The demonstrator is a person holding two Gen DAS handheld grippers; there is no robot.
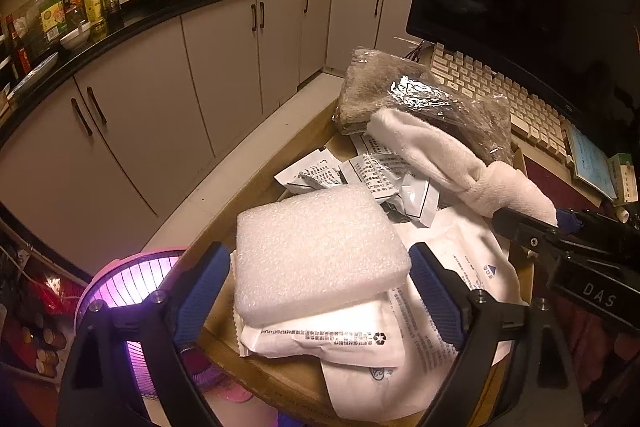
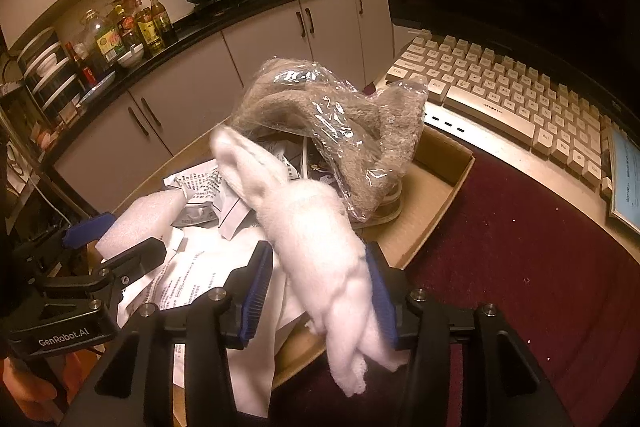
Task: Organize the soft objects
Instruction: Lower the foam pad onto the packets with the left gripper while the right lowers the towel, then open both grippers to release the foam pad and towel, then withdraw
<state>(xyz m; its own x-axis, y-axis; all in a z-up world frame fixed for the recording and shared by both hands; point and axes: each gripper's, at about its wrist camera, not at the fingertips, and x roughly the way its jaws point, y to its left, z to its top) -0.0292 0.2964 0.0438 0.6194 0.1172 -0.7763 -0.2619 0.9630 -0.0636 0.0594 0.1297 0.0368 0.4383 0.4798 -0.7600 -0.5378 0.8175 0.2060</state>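
Most of the soft stuff is already sitting in the cardboard box (image 1: 304, 131), so the sorting is looking pretty far along, though nothing is really tidy yet. The foam pad (image 1: 320, 251) is lying flat on a white pouch (image 1: 320, 339), right between the blue pads of the left gripper (image 1: 316, 291). Those jaws are standing wide and not squeezing it; there are gaps on both sides, so it looks freshly let go or about to be grabbed, can't say which.

The right gripper (image 2: 320, 291) is sitting about half open around the white plush toy (image 2: 316, 239). The toy is touching the right pad, with a gap on the left, so it's looking loose rather than pinched. It is draping over the box edge, fluffy and limp, one end hanging out. Behind it, the brown towel in plastic wrap (image 2: 344, 131) is slumping at the far end, over crumpled packets (image 1: 376, 171). Probably still left: tucking the toy fully in and straightening the pile.
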